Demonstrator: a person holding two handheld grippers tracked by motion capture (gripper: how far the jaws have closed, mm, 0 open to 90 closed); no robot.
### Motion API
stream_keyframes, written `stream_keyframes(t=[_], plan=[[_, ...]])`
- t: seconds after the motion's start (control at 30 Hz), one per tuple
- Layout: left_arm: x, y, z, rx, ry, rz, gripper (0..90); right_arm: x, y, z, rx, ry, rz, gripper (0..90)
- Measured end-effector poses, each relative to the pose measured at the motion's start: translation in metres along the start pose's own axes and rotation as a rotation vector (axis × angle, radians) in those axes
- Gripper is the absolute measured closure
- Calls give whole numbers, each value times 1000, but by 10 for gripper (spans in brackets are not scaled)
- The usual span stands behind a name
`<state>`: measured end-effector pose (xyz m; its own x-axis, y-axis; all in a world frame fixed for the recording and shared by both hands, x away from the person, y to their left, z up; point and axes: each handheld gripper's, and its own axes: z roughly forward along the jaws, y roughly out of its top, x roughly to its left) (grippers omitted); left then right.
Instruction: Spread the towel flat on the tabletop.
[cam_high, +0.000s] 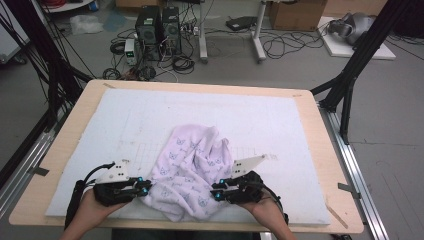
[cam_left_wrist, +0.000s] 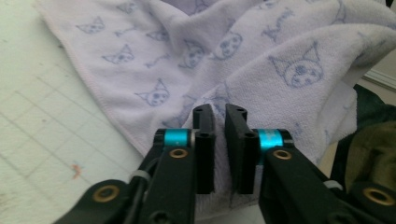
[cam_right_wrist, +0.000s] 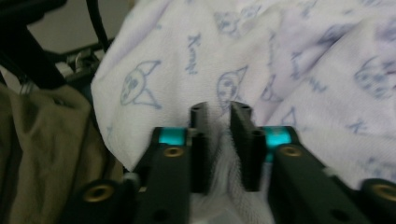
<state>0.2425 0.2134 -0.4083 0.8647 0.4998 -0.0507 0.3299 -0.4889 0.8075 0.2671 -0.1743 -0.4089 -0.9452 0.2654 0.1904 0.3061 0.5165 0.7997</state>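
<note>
Both hands enter at the bottom edge of the high view, each carrying a gripper. Left gripper (cam_high: 145, 189) sits lower left of centre, jaws narrow and pinched on the left edge of the towel (cam_high: 192, 172); in the left gripper view a fold of cloth (cam_left_wrist: 219, 140) runs through the slim gap between its jaws. Towel is pale lilac with a cat-face print, crumpled, lower centre of frame on the white mat (cam_high: 100, 130), near edge reaching the mat's front. Right gripper (cam_high: 218, 192) lower right of centre, jaws narrow, clamped on the towel's right edge; the right gripper view shows fabric (cam_right_wrist: 222, 154) bunched between the jaws.
</note>
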Motion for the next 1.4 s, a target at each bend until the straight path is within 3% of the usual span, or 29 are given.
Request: stream_keyframes(t=[0.03, 0.07, 0.1, 0.17, 0.23, 0.27, 0.33, 0.47, 0.57, 0.63, 0.67, 0.73, 0.8, 0.87, 1.0, 1.13, 1.4], plan=[[3, 2, -2, -12, 3, -4, 769, 0, 0, 0, 0, 0, 0, 704], [7, 6, -3, -26, 7, -10, 707, -5, 7, -8, -24, -33, -3, 665], [10, 10, -3, -35, 16, -10, 707, -5, 7, -8, -24, -33, -3, 665], [17, 20, 0, -50, 26, -5, 670, -12, 14, -13, -31, -77, -20, 639], [25, 28, 7, -49, 48, 6, 636, -22, 18, -15, -28, -130, -33, 608], [29, 32, 12, -42, 52, 9, 598, -33, 19, -13, -36, -145, -12, 597], [38, 36, 26, -37, 63, 8, 578, -37, 19, -11, -25, -152, -2, 593], [52, 36, 56, 18, 38, -8, 547, -50, 12, 2, 40, -174, 5, 575], [58, 32, 74, 92, 46, -16, 546, -59, 5, 10, 93, -185, 38, 564], [60, 29, 81, 148, 52, -23, 569, -63, 1, 14, 125, -185, 53, 565], [60, 27, 83, 156, 60, -13, 625, -66, -1, 19, 154, -177, 68, 595], [59, 28, 82, 153, 66, -6, 669, -67, -3, 21, 170, -178, 65, 626], [56, 28, 81, 163, 78, 21, 830, -65, -2, 22, 175, -198, 54, 767], [53, 27, 80, 166, 83, 31, 872, -65, -2, 20, 177, -174, 59, 860], [51, 24, 72, 161, 94, 36, 882, -57, 1, 12, 158, -166, 38, 872], [45, 17, 52, 135, 109, 28, 883, -43, 0, 3, 138, -162, 10, 873], [31, 4, 20, 89, 94, 20, 882, -22, -13, -2, 110, -108, 19, 869]])
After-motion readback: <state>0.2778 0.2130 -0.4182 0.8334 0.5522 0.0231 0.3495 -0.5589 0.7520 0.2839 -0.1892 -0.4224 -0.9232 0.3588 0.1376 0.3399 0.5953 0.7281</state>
